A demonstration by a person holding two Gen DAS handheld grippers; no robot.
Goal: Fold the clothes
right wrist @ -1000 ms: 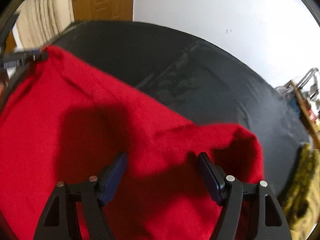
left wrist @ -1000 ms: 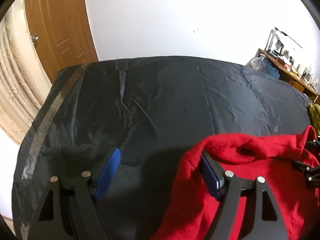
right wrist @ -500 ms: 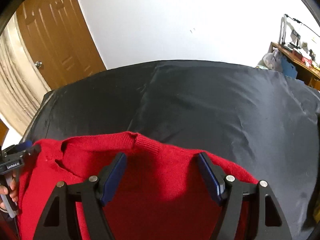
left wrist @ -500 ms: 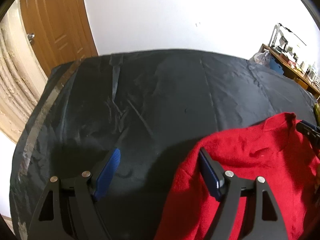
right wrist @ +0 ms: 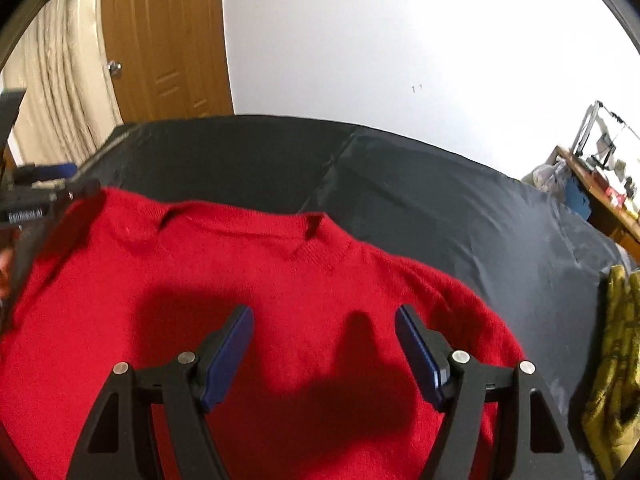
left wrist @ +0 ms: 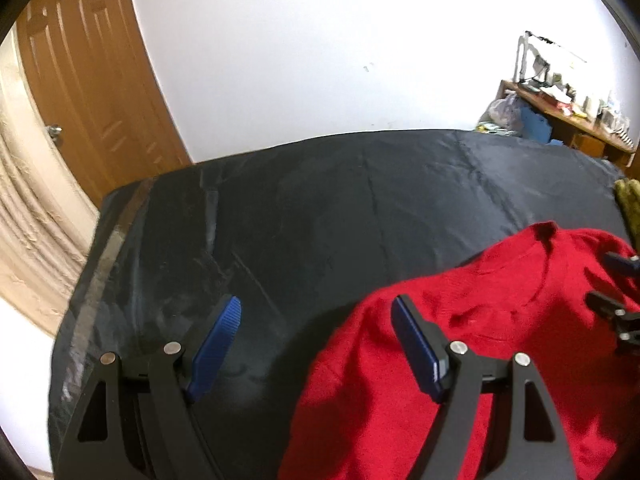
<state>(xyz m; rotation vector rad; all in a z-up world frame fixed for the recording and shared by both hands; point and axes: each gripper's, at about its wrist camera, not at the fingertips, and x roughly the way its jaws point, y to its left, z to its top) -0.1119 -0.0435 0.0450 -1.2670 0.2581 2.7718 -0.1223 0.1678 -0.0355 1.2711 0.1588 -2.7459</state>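
black-sheeted bed (left wrist: 360,216), red sweater (right wrist: 248,292) laid flat on it, collar toward the white wall.
left hand-held gripper (left wrist: 316,330) jaws apart, nothing between them: left pad over bare sheet, right pad over the sweater's edge. right hand-held gripper (right wrist: 324,336) jaws apart too, hanging over the sweater's chest, not gripping. yellow-green garment (right wrist: 612,344) bunched just beside the sweater, on the right. wooden door (left wrist: 88,80) back left, cluttered desk (left wrist: 568,116) far right.
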